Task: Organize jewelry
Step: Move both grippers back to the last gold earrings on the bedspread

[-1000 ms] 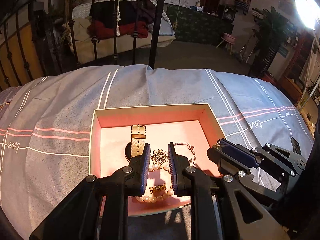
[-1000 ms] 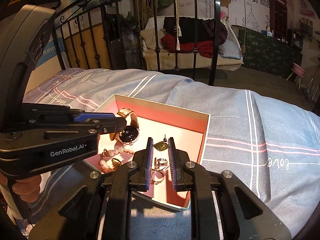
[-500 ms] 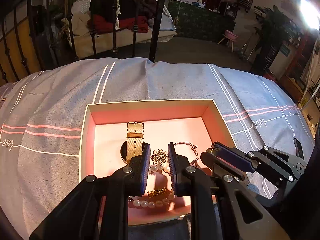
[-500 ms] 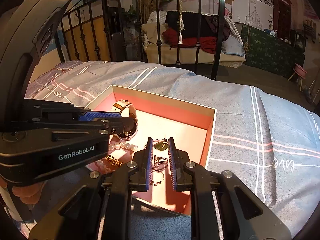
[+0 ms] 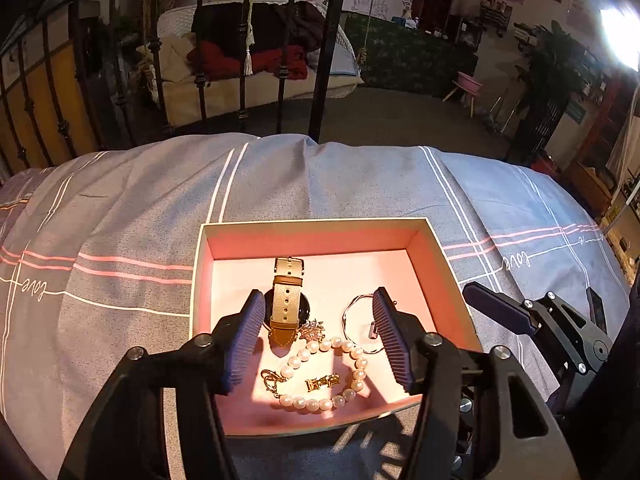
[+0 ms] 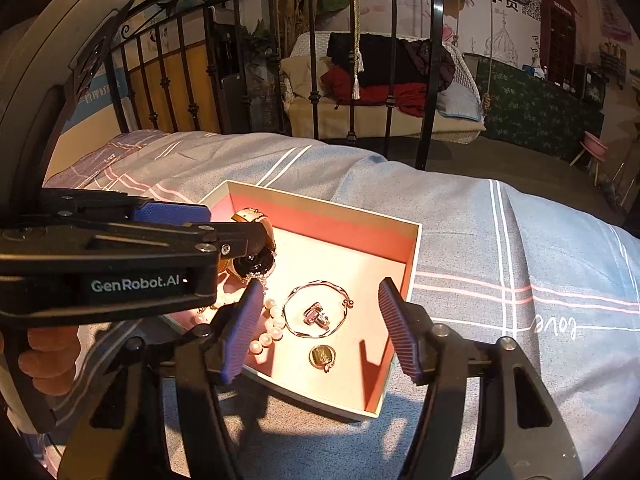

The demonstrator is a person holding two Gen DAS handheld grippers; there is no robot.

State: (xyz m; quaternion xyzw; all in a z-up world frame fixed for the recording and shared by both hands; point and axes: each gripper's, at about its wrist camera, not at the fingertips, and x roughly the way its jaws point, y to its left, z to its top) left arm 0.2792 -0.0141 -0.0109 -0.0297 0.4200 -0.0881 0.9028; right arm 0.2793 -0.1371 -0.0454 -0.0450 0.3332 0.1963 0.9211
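A pink-lined open box [image 5: 316, 229] [image 6: 414, 248] lies on the bed. In it are a watch with a tan strap [image 5: 286, 294] [image 6: 256, 262], a pearl bracelet [image 5: 320, 376] [image 6: 267, 330], a small gold clasp [image 5: 322, 382], a sparkly brooch [image 5: 312, 330], a thin bangle [image 5: 354, 326] [image 6: 318, 308], a ring [image 6: 316, 315] and a gold pendant [image 6: 322, 357]. My left gripper [image 5: 318, 340] is open and empty over the box's near half. My right gripper [image 6: 320, 328] is open and empty above the bangle and ring.
The box rests on a grey-blue striped bedspread [image 5: 340, 176] [image 6: 500, 240]. A black iron bed frame [image 5: 324, 52] [image 6: 430, 80] stands behind. The right gripper shows at the box's right side in the left wrist view [image 5: 532, 320]; the left gripper's body crosses the right wrist view [image 6: 120, 256].
Both grippers opened from nearly shut to wide open. Both stay over the box; the view pulled back slightly.
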